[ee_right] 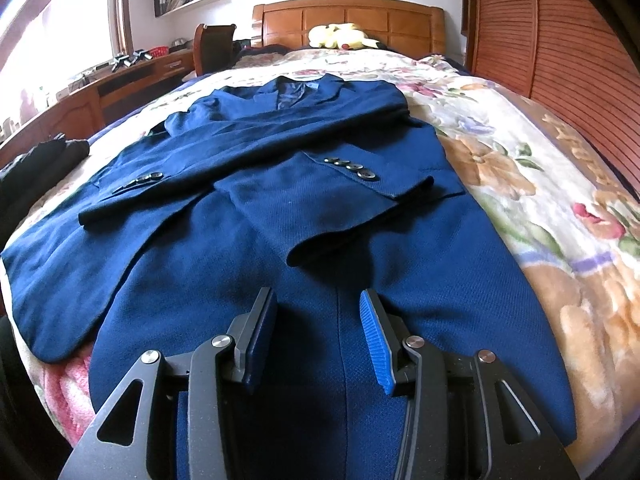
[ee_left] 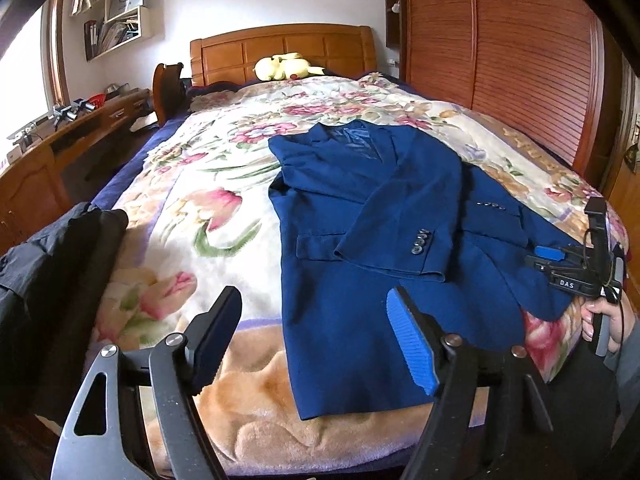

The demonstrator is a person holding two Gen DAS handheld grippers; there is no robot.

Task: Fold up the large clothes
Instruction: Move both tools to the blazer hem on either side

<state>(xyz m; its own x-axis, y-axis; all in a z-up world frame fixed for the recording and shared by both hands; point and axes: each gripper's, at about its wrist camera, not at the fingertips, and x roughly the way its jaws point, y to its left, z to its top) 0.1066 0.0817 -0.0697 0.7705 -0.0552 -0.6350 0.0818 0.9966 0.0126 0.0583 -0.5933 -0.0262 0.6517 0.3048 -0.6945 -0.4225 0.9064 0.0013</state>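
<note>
Bed [ee_left: 224,184]: floral blanket [ee_right: 520,168] covers it; wooden headboard [ee_left: 284,54] at far end
Left gripper [ee_left: 314,336]: fingers apart, holding nothing, above the bed's near edge
Right gripper [ee_right: 318,336]: fingers apart, over the jacket's hem
Jacket [ee_right: 280,208]: navy, flat on the bed, both sleeves crossed over its front; collar toward the headboard
Plush toy [ee_left: 282,67]: yellow, against the headboard

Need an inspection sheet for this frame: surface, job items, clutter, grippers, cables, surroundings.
Surface: bed with floral fleece blanket.
Job's things: navy blue suit jacket lying flat, front up, both sleeves folded across the chest.
Clutter: black garment at the bed's left edge; yellow plush toy by the headboard.
Grippers: left hand-held gripper open above the blanket and hem; right hand-held gripper open over the hem.
Cables: thin black cord on the right device.
Surroundings: wooden slatted wardrobe, wooden desk.
</note>
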